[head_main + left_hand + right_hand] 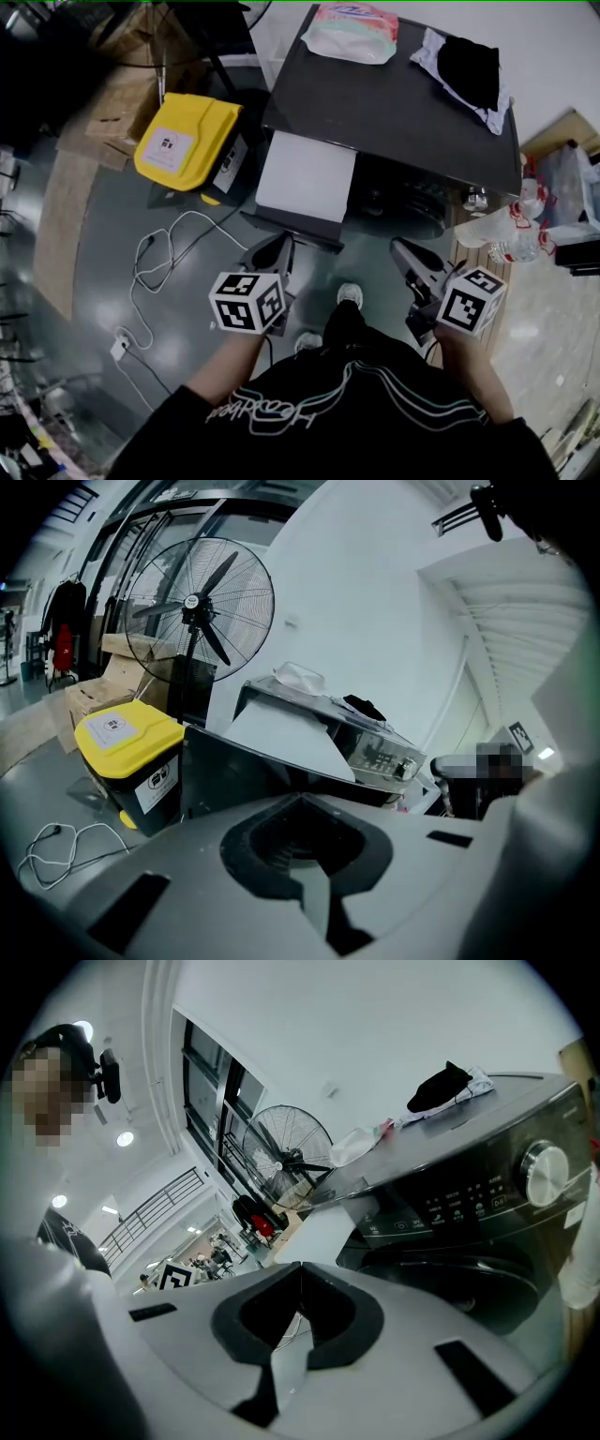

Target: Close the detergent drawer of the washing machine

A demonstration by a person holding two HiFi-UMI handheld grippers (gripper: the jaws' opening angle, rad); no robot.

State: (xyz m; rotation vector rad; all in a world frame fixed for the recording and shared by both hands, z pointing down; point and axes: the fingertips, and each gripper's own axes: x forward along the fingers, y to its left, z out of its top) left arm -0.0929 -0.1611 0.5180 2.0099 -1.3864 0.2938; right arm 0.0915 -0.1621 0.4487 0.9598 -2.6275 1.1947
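Both hand-held grippers out front, then?

Yes. In the head view the left hand-held gripper (275,248) and the right hand-held gripper (403,251) are held low before the washing machine (394,112). The forearms reach forward from the body, the jaws point at its front, and neither touches it.

Jaws?

Pressed together on each, with nothing between them. Each gripper's own view shows the tips meeting.

And the detergent drawer?

Pulled out. The detergent drawer (305,176) juts from the left of the machine's front as a white slab, just ahead of the left gripper and apart from it.

What does the head view miss?

The front. The right gripper view shows the control panel (459,1206) with its round knob (547,1174) and, I think, the door rim below, though that part is dark. The left gripper view shows a standing fan (199,607) behind a yellow-lidded bin (127,733).

And from above?

A tissue pack (354,31) and a black cloth (469,67) lie on the machine's top. White cables (164,253) lie on the floor.
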